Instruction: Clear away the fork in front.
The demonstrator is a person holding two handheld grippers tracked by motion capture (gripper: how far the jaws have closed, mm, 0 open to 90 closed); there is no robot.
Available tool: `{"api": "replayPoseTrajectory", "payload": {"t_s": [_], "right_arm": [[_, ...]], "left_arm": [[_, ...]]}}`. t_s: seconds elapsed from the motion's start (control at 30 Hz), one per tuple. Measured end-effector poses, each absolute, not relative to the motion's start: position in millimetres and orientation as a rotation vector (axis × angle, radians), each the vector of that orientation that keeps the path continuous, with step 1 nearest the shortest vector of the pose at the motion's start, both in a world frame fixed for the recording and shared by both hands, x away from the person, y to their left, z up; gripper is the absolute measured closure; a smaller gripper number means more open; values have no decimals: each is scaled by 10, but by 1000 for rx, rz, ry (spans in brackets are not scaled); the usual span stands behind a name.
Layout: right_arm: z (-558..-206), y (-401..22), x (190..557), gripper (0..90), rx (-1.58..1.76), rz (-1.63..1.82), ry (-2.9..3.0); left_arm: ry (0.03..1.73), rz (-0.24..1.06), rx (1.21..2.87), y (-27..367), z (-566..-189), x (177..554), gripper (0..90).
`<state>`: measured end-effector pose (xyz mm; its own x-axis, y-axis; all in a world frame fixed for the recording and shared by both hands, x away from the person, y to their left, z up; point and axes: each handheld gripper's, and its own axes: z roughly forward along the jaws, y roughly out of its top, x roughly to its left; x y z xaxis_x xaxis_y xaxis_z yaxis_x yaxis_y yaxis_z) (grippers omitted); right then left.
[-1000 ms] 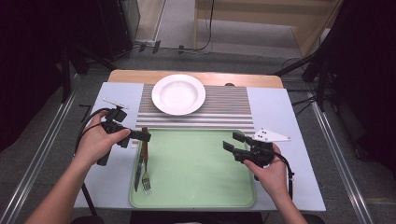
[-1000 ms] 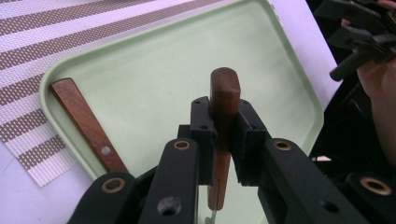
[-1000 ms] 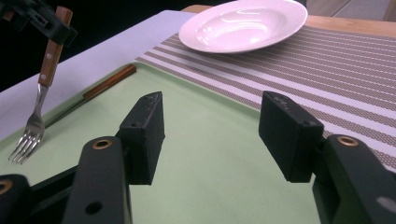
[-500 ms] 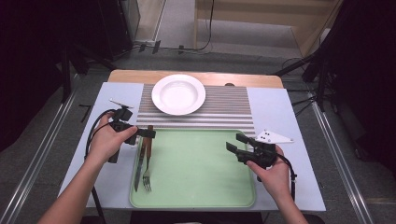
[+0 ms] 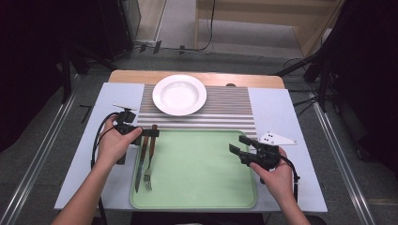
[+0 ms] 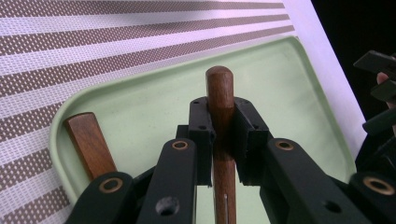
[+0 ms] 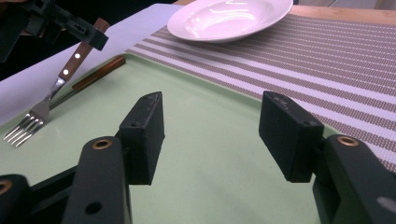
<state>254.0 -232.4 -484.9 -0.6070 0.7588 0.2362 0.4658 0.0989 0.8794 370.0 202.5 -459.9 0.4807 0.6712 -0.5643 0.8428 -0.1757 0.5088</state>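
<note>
My left gripper is clamped on the wooden handle of the fork, close to the handle's far end. In the right gripper view the fork hangs tilted: handle end raised in the jaws, tines low at the tray surface, whether touching it I cannot tell. The fork is at the left side of the green tray, with the knife lying just beside it on its left, the knife's handle toward the far left corner of the tray.

Risks from this position:
- The grip sits at the extreme end of the handle. In my judgement the long, heavier metal end may pivot the fork between the pads or let it slip out if I lift quickly.
- If the tines drag along the tray, they may catch and twist the handle in the jaws.
- The knife lies close alongside. A sideways swing of the fork may knock it.

My right gripper hangs with jaws apart and nothing between them, over the right part of the tray, well apart from the fork. The white plate stands on the striped mat beyond the tray.
</note>
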Motion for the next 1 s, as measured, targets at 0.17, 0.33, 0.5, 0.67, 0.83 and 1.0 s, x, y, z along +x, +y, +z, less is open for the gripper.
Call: {"api": "replayPoseTrajectory", "payload": {"t_s": [0.17, 0.33, 0.5, 0.67, 0.83, 1.0], "right_arm": [[-4902, -2391, 2469, 396, 1227, 1480, 2124], [-4934, -2452, 2427, 396, 1236, 1473, 2122], [-4939, -2445, 2425, 397, 1238, 1480, 2115], [-4946, -2441, 2428, 397, 1239, 1467, 2119], [-4959, -2439, 2426, 397, 1239, 1470, 2121], [-4972, -2435, 2422, 397, 1245, 1470, 2124]], "left_arm": [[1244, -218, 1903, 2003, -4658, 3679, 781], [1257, -190, 1905, 1983, -4711, 3668, 775], [1279, -184, 1919, 1959, -4777, 3676, 769], [1300, -160, 1932, 1960, -4837, 3678, 760], [1308, -141, 1940, 1968, -4887, 3680, 751], [1314, -92, 1980, 1959, -4954, 3676, 724]]}}
